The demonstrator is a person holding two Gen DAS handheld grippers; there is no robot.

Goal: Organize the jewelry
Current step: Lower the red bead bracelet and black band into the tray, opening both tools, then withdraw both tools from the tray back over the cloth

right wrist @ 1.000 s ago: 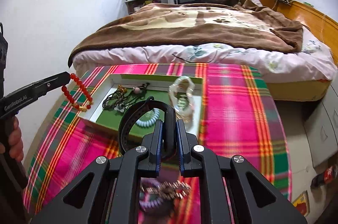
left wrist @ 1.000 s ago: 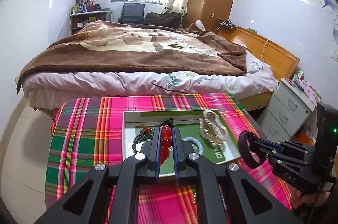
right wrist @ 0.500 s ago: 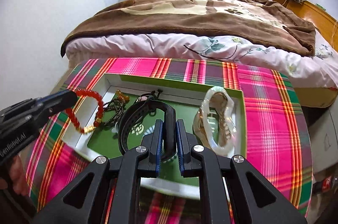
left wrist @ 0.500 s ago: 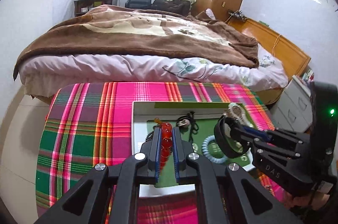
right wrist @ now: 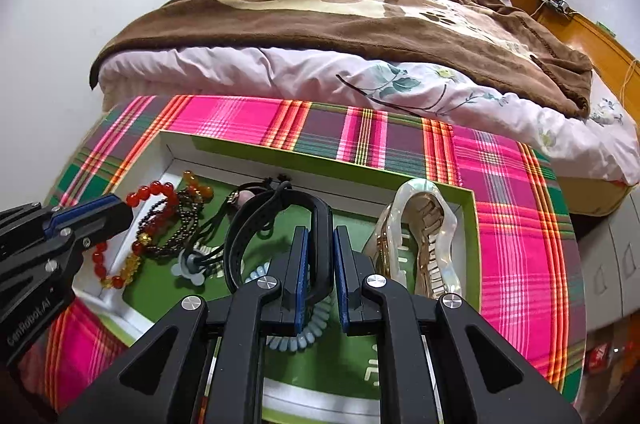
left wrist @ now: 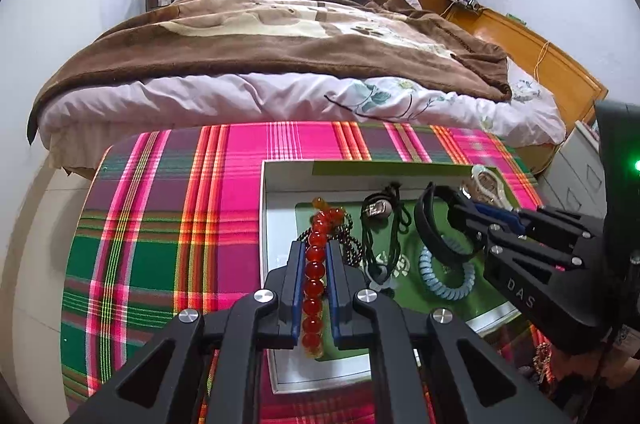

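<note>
My left gripper is shut on a red bead bracelet that hangs low over the left part of a green-lined white box. In the right wrist view the same red bracelet loops down from the left gripper onto a dark bead bracelet. My right gripper is shut on a black band held over the middle of the box. The left wrist view shows the black band too.
In the box lie a pearly hair claw, a light blue coil tie and a black cord with a pendant. The box sits on a plaid tablecloth. A bed stands behind the table, and white drawers stand at the right.
Both grippers have come down and forward over the box with their pieces still held. The red bracelet now hangs inside the box's left side, and the black band is over its middle.
</note>
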